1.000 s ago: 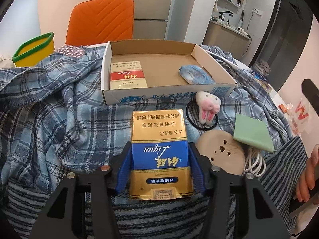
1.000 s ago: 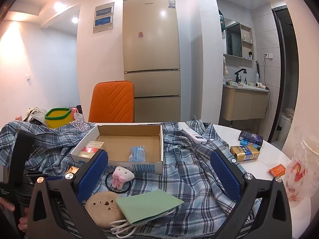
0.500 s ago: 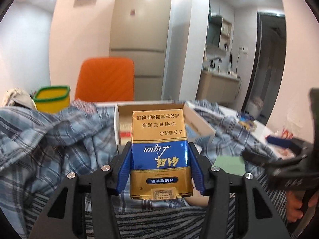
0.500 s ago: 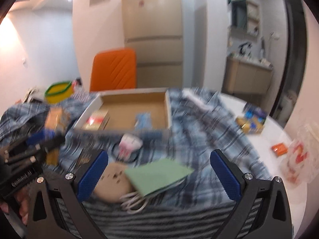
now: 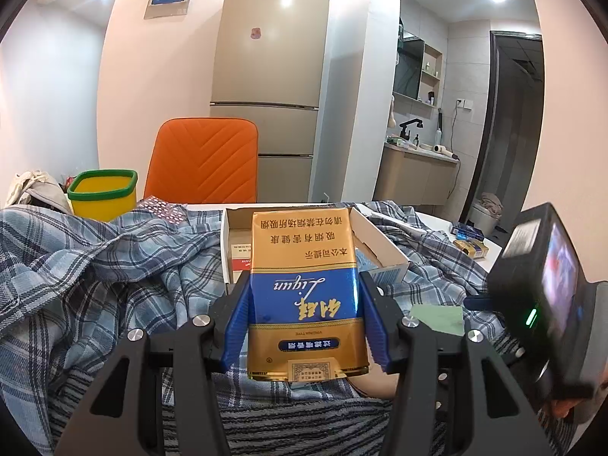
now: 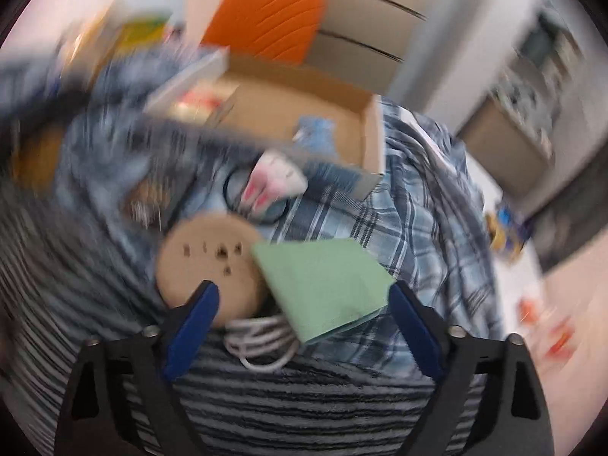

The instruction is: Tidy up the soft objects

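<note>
Soft objects, unsorted: green folded cloth lying between the blue pads of the right gripper, jaws wide and closing, pads not yet pressing on it; round tan pad touching the cloth's left edge, half under the left pad; coiled white cable beneath both, just ahead of the gripper body; pink-eared plush rabbit on a black ring, farther out, near the front wall of the cardboard box; all resting on the plaid blanket over a striped cloth. Left gripper: narrow, clamped on a gold-and-blue cigarette pack, held upright clear of the blanket, in front of the box; red-and-white pack and a blue packet already inside the box. Step in hand, as judged: right gripper settling to pick the green cloth. Next move calls for closing on the cloth alone, without catching cable or tan pad, then lifting toward the box; right-wrist view blurred, so fine contact uncertain.
</note>
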### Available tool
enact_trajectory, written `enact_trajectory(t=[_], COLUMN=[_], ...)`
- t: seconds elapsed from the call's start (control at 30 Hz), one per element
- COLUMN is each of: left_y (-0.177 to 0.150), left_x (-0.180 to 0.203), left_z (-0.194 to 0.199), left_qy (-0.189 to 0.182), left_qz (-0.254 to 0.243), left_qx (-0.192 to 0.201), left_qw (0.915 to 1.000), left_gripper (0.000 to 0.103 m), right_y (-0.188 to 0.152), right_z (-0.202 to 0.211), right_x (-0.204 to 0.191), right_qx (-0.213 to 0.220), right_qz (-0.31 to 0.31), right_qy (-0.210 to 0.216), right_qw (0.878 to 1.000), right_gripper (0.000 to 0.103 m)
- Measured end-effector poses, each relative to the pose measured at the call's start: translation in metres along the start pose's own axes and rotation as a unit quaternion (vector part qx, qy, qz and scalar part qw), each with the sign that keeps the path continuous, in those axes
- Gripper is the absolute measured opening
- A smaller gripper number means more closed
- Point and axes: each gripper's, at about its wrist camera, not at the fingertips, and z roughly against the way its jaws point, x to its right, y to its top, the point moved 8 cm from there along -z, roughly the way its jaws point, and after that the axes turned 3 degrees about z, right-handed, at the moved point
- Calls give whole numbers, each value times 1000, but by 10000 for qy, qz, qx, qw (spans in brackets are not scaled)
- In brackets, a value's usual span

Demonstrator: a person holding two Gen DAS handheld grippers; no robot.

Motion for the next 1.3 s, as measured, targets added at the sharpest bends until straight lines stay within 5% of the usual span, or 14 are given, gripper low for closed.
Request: enact_trajectory(t=[0.17,0.33,0.77,0.83,1.3], left_y=[-1,-1,-3,-2,-2], left_x=[1,-2,-2,-1,1], left_z=[0,-2,-8,-8,-6], left_qy=[10,12,6,8,12], left_qz=[-27,29,5,9,-5], left_qx=[4,-27,-119,-123,-78], left_qw=[10000,10000,9999,9999,10000], left_gripper=[52,52,53,53,53], right_y=[2,8,1,2,33], right_z=[2,-1,-15,-17,44], right_x=[-12,-13,-14,-13,32], right_qx=[-67,-312,-630,-644,399], right_qz=[822,845,1419,1271,-192], right_qy=[-560,-546,-699,-543,258], right_qw=[9950,9944,9854,9883,9987], right_gripper=[78,52,50,30,12])
